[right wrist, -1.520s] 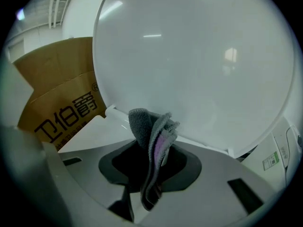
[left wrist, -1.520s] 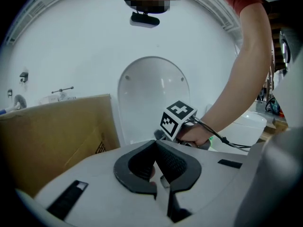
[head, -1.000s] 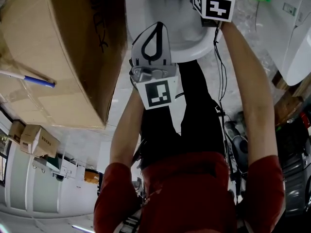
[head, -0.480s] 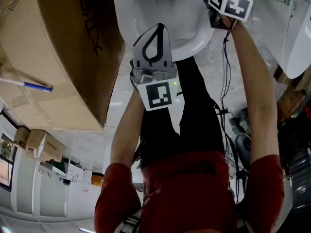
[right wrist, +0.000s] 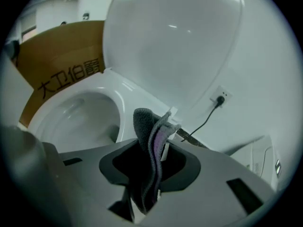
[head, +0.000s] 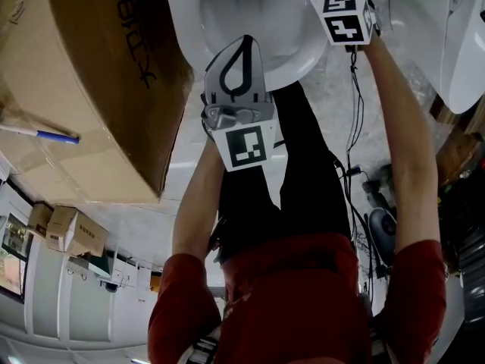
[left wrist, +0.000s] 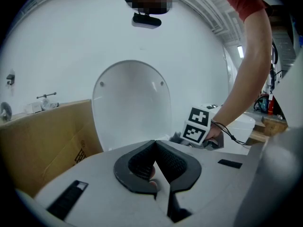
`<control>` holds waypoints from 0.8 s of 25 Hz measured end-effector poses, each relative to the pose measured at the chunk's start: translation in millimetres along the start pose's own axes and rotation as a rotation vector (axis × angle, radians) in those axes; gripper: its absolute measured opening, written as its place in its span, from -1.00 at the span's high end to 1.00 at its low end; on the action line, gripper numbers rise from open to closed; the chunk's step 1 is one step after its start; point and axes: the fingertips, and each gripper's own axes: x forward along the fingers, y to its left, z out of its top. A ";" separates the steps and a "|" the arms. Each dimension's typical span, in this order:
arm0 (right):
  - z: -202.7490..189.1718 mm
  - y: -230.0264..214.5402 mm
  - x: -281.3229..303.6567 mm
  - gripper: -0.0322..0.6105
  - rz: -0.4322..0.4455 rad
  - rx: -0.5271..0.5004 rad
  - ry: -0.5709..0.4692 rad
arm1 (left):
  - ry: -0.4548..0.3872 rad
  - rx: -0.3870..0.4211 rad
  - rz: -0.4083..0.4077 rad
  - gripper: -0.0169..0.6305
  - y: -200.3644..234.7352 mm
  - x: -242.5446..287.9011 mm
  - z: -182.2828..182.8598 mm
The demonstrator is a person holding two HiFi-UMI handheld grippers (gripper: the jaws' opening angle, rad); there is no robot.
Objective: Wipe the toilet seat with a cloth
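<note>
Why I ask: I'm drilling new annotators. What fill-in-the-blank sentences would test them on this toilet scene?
1. The right tongs are shut on a grey ____.
2. The left tongs are ____.
3. The toilet has its lid ____, not down.
4. The box beside it is made of ____.
Missing words: cloth; shut; up; cardboard.

One toilet (head: 303, 45), one grey cloth (right wrist: 150, 162), one large cardboard box (head: 91, 74), two tongs (left wrist: 155, 142) (right wrist: 160, 124).
</note>
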 end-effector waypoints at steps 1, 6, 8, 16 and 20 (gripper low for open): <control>-2.0 6.1 -2.2 0.58 0.001 -0.068 0.003 | 0.000 0.001 0.000 0.91 -0.9 -1.0 -0.3; -22.4 31.9 -15.2 0.58 0.053 -0.186 0.033 | -0.006 0.004 0.002 0.91 -3.0 -8.8 -0.7; -33.8 42.4 -22.0 0.58 0.080 -0.205 0.045 | -0.006 0.002 0.003 0.91 -2.5 -12.1 -2.3; -76.8 82.1 -53.4 0.58 0.142 -0.207 0.070 | -0.002 0.001 0.003 0.91 0.3 -22.2 -9.8; -96.9 107.8 -69.2 0.58 0.172 -0.205 0.080 | 0.004 -0.001 0.005 0.91 2.3 -27.2 -12.8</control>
